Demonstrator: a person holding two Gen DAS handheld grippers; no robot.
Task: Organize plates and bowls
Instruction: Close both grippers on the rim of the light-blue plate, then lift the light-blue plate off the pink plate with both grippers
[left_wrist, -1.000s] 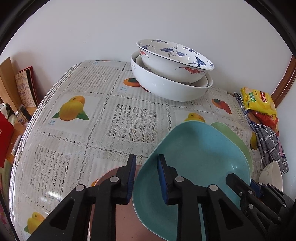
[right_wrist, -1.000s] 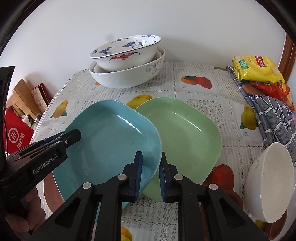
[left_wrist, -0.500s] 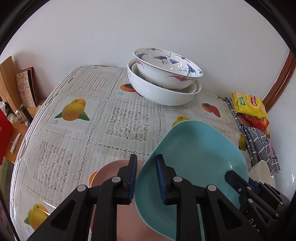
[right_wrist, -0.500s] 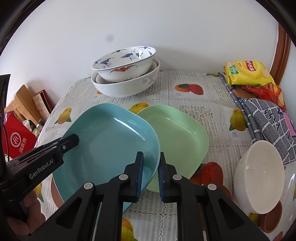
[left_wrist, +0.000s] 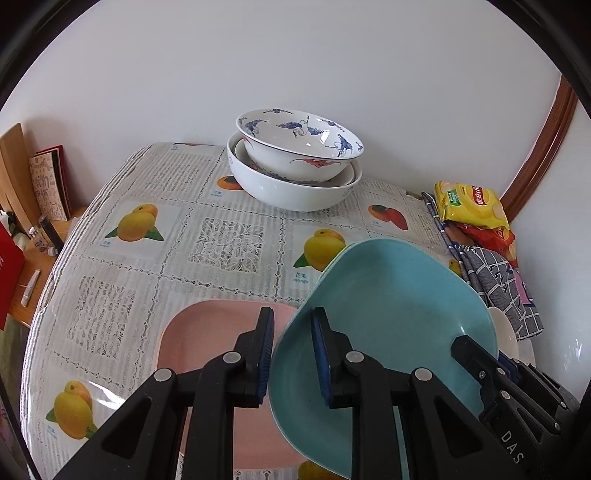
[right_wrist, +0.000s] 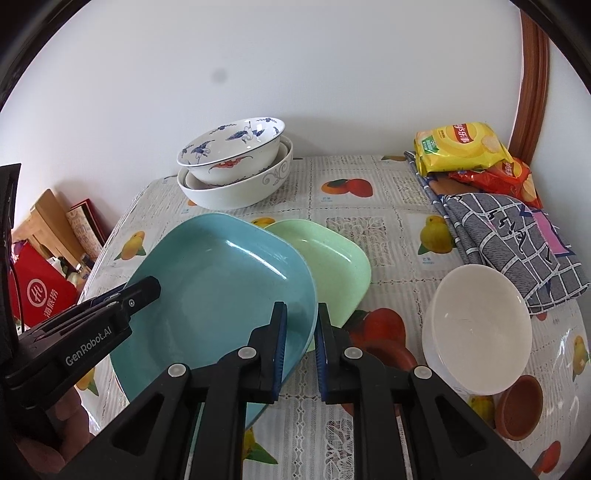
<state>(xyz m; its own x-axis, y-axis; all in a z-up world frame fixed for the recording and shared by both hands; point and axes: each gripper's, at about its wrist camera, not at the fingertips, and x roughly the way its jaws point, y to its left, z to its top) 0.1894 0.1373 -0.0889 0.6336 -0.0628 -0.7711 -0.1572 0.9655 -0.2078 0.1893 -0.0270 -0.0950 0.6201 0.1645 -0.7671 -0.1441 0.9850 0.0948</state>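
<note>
Blue melamine fills both views: we hold the blue plate (right_wrist: 221, 291) by opposite rims, the left gripper (left_wrist: 291, 354) and the right gripper (right_wrist: 300, 343) each nearly closed, their fingers pinching its edge. The plate is tilted and clear of the tabletop (left_wrist: 147, 280), hanging partly over the green plate (right_wrist: 332, 266), which lies flat on the fruit-print cloth. In the left wrist view the pink plate (left_wrist: 207, 332) lies flat just left of the blue plate, under its raised left rim. Beyond the blue plate, against the wall, stands the stack of patterned bowls (left_wrist: 295, 166). To the right of the blue plate sits a plain white bowl (right_wrist: 476, 328), with a small terracotta dish (right_wrist: 517, 410) touching its near side; further right lie a checked cloth (right_wrist: 517, 236) and snack packets (right_wrist: 458, 147).

We judge the step in hand to be carrying the blue plate to a stack. Which plate is the target we cannot tell; green and pink are both within reach. The next move calls for levelling the plate, centring it over the chosen one so the rounded corners line up, lowering both rims together, and only then loosening the fingers. An uneven release could let it slide off the glossy surface.
</note>
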